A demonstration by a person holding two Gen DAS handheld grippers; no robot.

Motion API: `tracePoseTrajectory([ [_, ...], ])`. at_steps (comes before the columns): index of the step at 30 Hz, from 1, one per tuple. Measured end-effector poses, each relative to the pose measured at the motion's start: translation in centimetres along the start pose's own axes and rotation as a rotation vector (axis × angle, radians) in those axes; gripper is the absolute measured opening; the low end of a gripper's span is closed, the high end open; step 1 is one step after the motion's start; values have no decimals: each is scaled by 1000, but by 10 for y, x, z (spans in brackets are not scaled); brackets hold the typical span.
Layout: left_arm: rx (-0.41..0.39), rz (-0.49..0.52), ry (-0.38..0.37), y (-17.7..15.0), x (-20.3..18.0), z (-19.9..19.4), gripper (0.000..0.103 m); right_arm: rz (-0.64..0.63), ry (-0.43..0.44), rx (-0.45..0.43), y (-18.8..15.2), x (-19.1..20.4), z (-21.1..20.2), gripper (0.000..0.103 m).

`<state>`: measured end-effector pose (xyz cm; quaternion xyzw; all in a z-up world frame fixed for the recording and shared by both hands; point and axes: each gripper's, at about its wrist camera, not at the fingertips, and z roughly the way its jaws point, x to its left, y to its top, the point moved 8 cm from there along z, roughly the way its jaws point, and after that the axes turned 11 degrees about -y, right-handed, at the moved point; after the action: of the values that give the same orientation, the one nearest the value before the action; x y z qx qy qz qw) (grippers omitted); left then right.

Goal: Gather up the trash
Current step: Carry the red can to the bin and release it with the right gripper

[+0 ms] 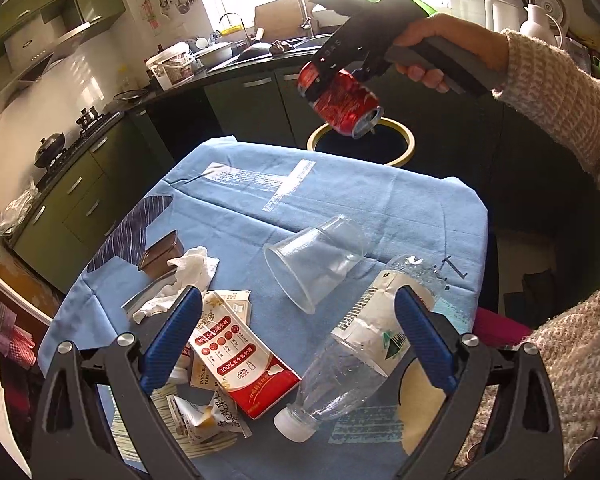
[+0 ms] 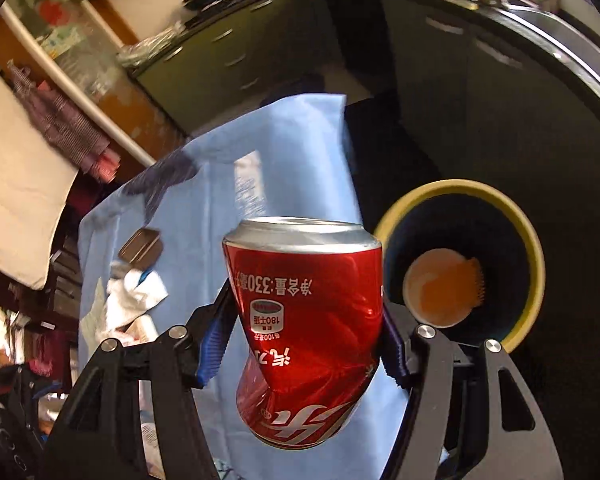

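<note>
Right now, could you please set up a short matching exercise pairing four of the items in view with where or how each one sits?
Things:
1. dented red soda can
2. clear plastic cup
3. clear plastic bottle
4. yellow-rimmed trash bin

States:
A. on the floor beyond the table
B. lying on its side, open mouth showing
C. clamped in the right gripper
D. lying down, white cap on

Pairs: 1-C, 2-B, 3-D, 4-A

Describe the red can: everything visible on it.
The red can is a dented aluminium drink can, red with white Chinese print and a silver rim. Its body is crushed inward at the waist. The right hand-held gripper clamps it there, blue fingers pressing both sides. It is held in the air, tilted, above the far edge of the blue tablecloth and near the yellow-rimmed bin. In the left wrist view its opened top with the pull tab points down toward the bin.
</note>
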<state>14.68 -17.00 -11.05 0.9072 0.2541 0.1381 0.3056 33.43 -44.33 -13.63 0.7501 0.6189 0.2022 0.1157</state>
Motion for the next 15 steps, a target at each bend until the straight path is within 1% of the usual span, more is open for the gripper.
tracePoseTrajectory([
  [3, -1, -2, -4, 2, 0, 2, 92, 69, -150, -41, 16, -63, 11, 63],
  [5, 2, -6, -3, 3, 0, 5, 92, 100, -216, -49, 25, -95, 27, 63],
  [8, 13, -9, 4, 4, 0, 8, 92, 130, -251, -29, 33, -122, 63, 63],
  [13, 43, -25, 13, 1, 5, 14, 92, 145, -301, 17, 33, -142, 120, 63],
  [14, 49, -30, 12, 0, 6, 15, 92, 152, -303, 19, 34, -145, 126, 64],
  [15, 54, -37, 8, 0, 8, 16, 92, 160, -314, 20, 34, -150, 130, 68],
])
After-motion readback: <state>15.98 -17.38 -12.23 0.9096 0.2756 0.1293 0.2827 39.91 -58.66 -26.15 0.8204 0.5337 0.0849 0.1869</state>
